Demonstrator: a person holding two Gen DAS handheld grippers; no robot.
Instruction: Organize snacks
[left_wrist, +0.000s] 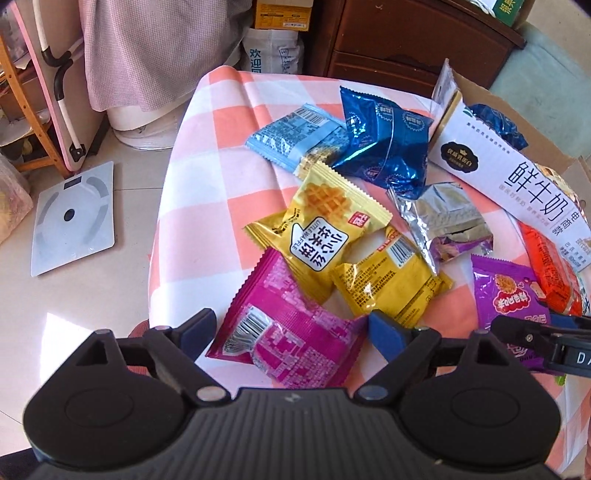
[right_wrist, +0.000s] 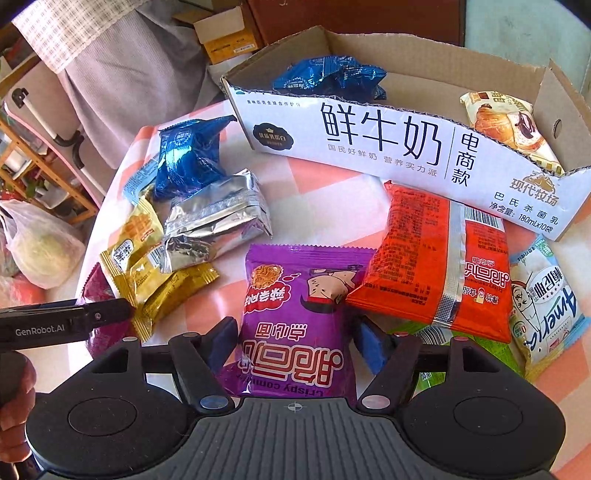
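Left gripper (left_wrist: 291, 325) is spread wide, and the magenta pack (left_wrist: 291, 332) lies flat on the checkered cloth (left_wrist: 207, 155) right between its jaws. The pads sit either side of the pack without squeezing it; whether the right-side pad touches the pack's corner, can't tell.

Just past the left gripper's tips are two yellow waffle packs (left_wrist: 321, 229), one overlapping the other. Further ahead is a light blue pack (left_wrist: 295, 136) with a dark blue pack (left_wrist: 384, 136) on its edge. A silver pack (left_wrist: 443, 221) sits ahead and to the right.

Right gripper (right_wrist: 295, 343) is also apart, less wide, straddling the lower end of the purple pack (right_wrist: 295, 314). The pads stand beside its edges and it doesn't look pinched.

Just right of the purple one is the orange pack (right_wrist: 432, 258), lying partly over a green pack (right_wrist: 424, 332), and further right a white-and-blue pack (right_wrist: 546, 306).

The cardboard box (right_wrist: 369, 147) is straight ahead of the right gripper, beyond the orange pack, with a dark blue pack and a bread pack (right_wrist: 506, 122) already inside.
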